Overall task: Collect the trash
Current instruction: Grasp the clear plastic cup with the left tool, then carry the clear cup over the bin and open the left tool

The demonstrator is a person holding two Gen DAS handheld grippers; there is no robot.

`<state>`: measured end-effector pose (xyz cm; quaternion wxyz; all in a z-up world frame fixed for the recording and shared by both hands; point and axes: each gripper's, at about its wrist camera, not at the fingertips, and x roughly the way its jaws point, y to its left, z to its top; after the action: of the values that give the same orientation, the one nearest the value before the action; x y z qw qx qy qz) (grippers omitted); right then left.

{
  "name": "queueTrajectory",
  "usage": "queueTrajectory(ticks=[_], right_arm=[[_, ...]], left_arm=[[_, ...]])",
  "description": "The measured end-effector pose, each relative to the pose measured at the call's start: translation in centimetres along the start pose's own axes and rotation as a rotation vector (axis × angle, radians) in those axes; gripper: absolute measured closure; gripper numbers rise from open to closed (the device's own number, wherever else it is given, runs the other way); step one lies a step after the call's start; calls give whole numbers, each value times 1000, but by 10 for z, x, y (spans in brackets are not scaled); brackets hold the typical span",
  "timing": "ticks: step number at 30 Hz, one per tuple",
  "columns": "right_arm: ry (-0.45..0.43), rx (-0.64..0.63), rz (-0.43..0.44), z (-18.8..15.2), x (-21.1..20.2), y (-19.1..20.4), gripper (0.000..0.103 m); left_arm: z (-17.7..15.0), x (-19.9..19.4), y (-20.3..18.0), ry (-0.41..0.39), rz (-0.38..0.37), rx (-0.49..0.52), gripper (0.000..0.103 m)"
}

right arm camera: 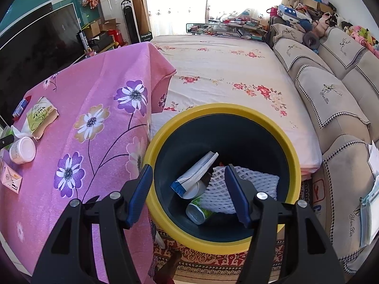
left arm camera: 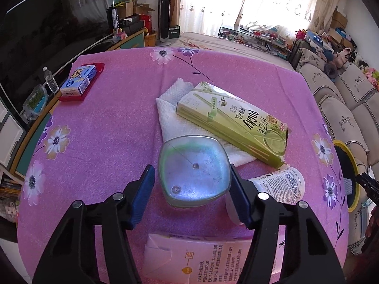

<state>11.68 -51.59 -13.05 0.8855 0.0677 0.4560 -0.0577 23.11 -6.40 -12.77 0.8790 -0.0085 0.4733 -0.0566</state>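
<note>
The left tongs (left arm camera: 191, 194) are straddling the clear tub (left arm camera: 194, 171) on the tabletop (left arm camera: 113, 146), not yet clamping; next, squeeze firmly. The right tongs (right arm camera: 187, 194), released and empty, are hanging over the bin (right arm camera: 293, 172).

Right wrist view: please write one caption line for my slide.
Open right gripper hovers over yellow-rimmed bin holding foam net and cup.

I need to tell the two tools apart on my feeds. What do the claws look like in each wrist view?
They look identical. The left claw and right claw each have two black, angular plastic arms with silver round rivets at the pivots, ending in flat blue ribbed pads. No cables, markings or sleeves show in either wrist view.
</note>
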Motion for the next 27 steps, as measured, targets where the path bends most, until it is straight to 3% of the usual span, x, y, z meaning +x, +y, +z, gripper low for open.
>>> queueTrajectory(ticks=[3,5,13,20,27], right_arm=[[4,5,2,0,3,-2,43],[5,8,4,0,4,-3,43],[-2,12,10,-3,2,-5,43],[-17,9,17,-6,-8,-2,43],[-44,9,19,-7,-21,-2,43]], left_arm=[[0,10,-4,12,14,10,43],[0,14,-4,18,17,12,51],[-3,13,-4,0,18,17,52],[-3,-19,-8,-87,39,40,52],[-7,-62,-24,-161,10,82,52]])
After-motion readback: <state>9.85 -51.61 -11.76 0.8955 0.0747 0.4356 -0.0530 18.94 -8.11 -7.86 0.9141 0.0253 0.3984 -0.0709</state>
